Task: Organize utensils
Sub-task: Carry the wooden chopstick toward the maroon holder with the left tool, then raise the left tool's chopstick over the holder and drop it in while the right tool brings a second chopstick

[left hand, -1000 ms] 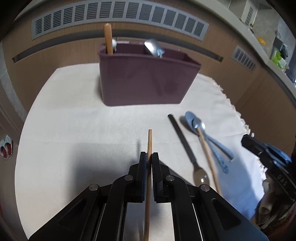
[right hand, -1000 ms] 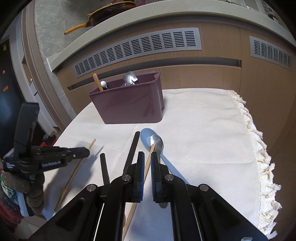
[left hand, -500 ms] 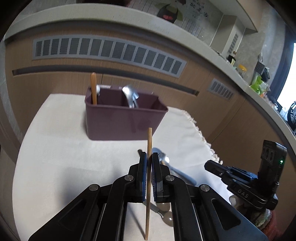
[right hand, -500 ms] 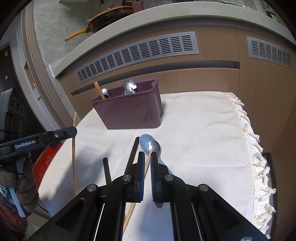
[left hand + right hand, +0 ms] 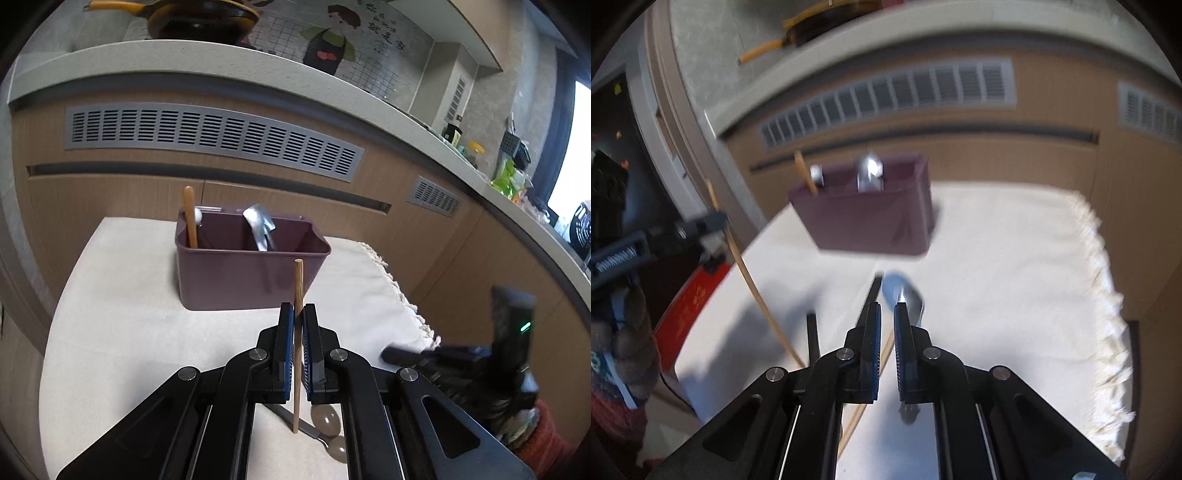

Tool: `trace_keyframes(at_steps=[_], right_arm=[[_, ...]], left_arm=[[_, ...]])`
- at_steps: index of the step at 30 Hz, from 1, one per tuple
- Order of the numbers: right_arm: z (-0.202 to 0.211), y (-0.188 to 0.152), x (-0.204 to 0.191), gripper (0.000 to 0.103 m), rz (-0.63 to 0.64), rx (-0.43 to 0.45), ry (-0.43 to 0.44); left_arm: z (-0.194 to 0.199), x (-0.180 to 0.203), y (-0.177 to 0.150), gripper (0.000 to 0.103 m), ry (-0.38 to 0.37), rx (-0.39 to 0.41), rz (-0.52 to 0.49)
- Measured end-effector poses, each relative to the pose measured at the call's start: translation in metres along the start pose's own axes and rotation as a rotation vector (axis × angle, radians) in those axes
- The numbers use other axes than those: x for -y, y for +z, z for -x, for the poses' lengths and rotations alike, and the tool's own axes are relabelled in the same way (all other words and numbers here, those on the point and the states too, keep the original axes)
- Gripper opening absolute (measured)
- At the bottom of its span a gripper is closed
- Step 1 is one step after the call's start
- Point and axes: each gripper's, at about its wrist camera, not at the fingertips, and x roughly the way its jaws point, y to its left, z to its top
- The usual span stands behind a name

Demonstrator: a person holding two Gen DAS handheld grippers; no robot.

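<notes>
My left gripper (image 5: 298,314) is shut on a wooden chopstick (image 5: 298,280), held upright above the cloth in front of the maroon utensil caddy (image 5: 251,280). The caddy holds a wooden-handled utensil (image 5: 190,218) and a metal spoon (image 5: 258,225). In the blurred right wrist view my right gripper (image 5: 886,317) hangs low over the cloth and its jaws are opening. A wooden spoon handle (image 5: 884,354) shows low in the narrow gap, not pressed. Just ahead lie that spoon's metal bowl (image 5: 912,301), a blue spoon (image 5: 892,282) and two black-handled utensils (image 5: 812,332). The left gripper (image 5: 718,221) with its chopstick (image 5: 750,280) shows at the left.
A cream cloth (image 5: 129,332) with a fringed right edge (image 5: 1108,295) covers the table. Wooden cabinets with grey vents (image 5: 207,136) stand close behind the caddy. A person's gloved hand (image 5: 624,343) holds the left gripper. Two spoons (image 5: 328,421) lie under my left gripper.
The left gripper has risen from the cloth with the chopstick, which now stands upright and higher. The right gripper's jaws have parted a little over the wooden-handled spoon.
</notes>
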Motion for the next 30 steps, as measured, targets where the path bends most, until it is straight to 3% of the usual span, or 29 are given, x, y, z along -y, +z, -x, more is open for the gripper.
trace_keyframes(at_steps=[2, 6, 10, 20, 23, 30], right_arm=[[-0.022, -0.009, -0.002, 0.008, -0.011, -0.074, -0.005], [-0.050, -0.026, -0.006, 0.008, -0.049, -0.142, 0.011], [-0.075, -0.033, -0.012, 0.009, -0.062, -0.183, -0.065], [-0.090, -0.023, -0.033, 0.007, 0.066, -0.174, -0.174], [-0.070, -0.018, -0.030, 0.005, 0.039, -0.112, -0.111], [-0.001, 0.021, -0.030, 0.005, 0.021, 0.123, -0.087]], left_arm=[[0.001, -0.004, 0.000, 0.005, -0.010, -0.002, 0.016], [0.003, -0.005, -0.002, 0.005, -0.006, -0.004, 0.007], [0.006, -0.004, -0.003, 0.005, -0.009, -0.001, 0.005], [0.009, -0.005, -0.004, 0.005, -0.006, -0.006, 0.007], [0.012, -0.006, -0.002, 0.005, -0.016, 0.004, 0.005], [0.030, 0.002, 0.028, 0.005, -0.036, 0.096, -0.017]])
